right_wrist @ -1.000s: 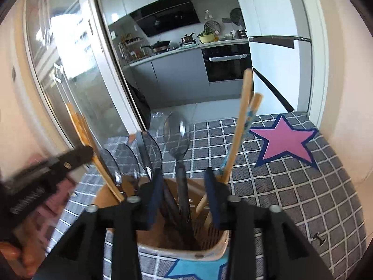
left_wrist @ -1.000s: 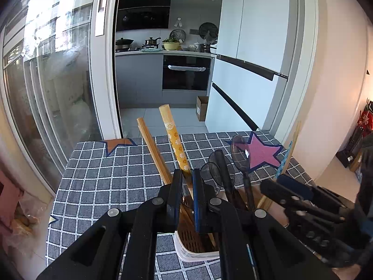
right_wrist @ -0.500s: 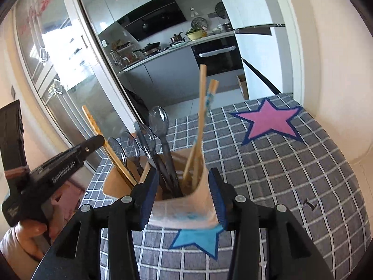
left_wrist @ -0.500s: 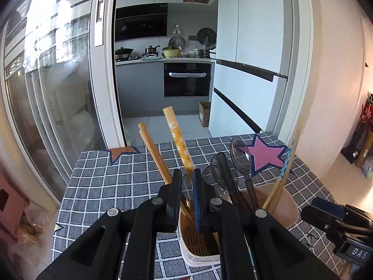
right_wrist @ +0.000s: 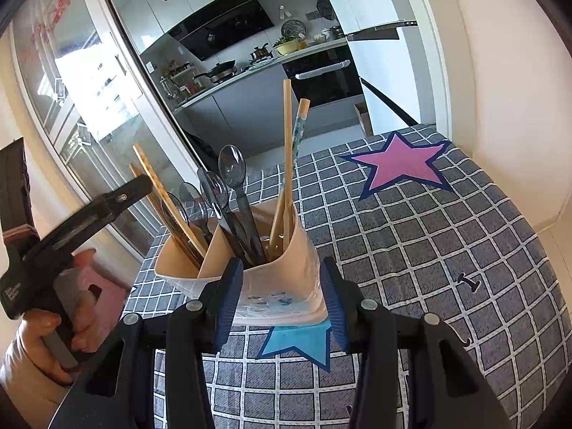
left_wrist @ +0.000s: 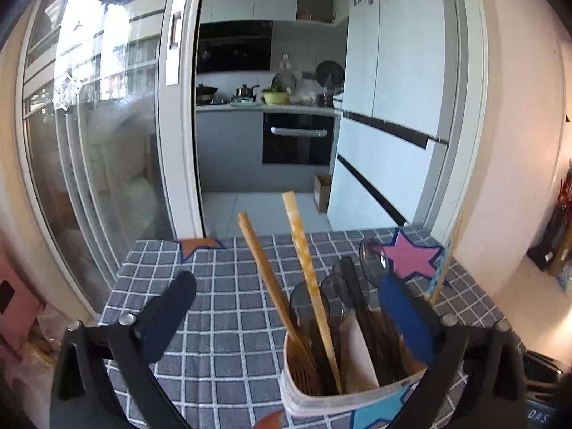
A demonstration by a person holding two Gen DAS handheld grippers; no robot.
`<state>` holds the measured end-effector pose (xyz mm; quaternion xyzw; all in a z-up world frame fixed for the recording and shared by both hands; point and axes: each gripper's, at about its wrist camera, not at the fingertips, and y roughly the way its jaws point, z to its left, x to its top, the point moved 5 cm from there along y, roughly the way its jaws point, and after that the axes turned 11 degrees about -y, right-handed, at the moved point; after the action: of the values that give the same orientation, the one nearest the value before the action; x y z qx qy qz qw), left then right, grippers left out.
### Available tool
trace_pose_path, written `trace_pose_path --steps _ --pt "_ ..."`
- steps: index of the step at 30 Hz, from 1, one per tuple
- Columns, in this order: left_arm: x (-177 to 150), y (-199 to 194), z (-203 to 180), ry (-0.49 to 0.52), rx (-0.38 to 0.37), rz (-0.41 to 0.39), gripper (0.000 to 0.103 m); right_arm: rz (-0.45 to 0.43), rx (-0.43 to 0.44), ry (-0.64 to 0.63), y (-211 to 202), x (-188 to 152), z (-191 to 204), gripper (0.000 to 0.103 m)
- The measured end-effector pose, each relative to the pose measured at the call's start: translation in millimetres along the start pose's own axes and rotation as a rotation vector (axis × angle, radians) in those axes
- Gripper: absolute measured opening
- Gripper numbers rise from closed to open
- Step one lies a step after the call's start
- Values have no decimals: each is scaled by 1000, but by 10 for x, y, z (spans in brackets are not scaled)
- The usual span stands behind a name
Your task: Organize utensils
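Note:
A cream utensil holder [right_wrist: 271, 279] with divided compartments stands on the checked tablecloth [right_wrist: 447, 268]. It holds wooden chopsticks [left_wrist: 311, 286], dark plastic spoons [right_wrist: 232, 186] and a blue-patterned chopstick [right_wrist: 298, 128]. My left gripper [left_wrist: 286, 318] is open, its fingers spread wide on either side of the holder [left_wrist: 339, 397], and empty. My right gripper [right_wrist: 279, 304] is open, its pads either side of the holder's near wall. The left gripper shows at the left of the right wrist view [right_wrist: 71, 221].
The table carries a pink star patch [right_wrist: 400, 168] at the far right, a blue star patch [right_wrist: 296, 343] under the holder and an orange one [left_wrist: 200, 245] far left. A glass sliding door [left_wrist: 89, 164] and kitchen lie beyond. A small black screw [right_wrist: 470, 282] lies right.
My left gripper has opened wide, letting go of the patterned chopstick, which now rests in the holder. My right gripper has pulled back from above the holder to its near side.

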<state>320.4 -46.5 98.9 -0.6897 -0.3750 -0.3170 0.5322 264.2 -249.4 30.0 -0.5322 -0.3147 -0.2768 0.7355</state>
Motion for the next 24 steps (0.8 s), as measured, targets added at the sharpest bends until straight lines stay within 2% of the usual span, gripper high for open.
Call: trace_pose_path --steps 6,10,12,19,24 --pt "-57 64 6 27 26 -15 103 17 2 -2 5 -18 3 50" --pt "-171 44 17 59 56 -7 103 45 3 -1 11 -44 20 73" --pt "-233 12 61 56 60 14 103 62 -3 -10 15 -62 39 80" --pt "-637 -141 156 46 80 89 103 99 -43 -63 -31 -189 115 85" --pt "-865 -300 259 27 87 147 103 127 -57 -56 -56 -323 93 88"
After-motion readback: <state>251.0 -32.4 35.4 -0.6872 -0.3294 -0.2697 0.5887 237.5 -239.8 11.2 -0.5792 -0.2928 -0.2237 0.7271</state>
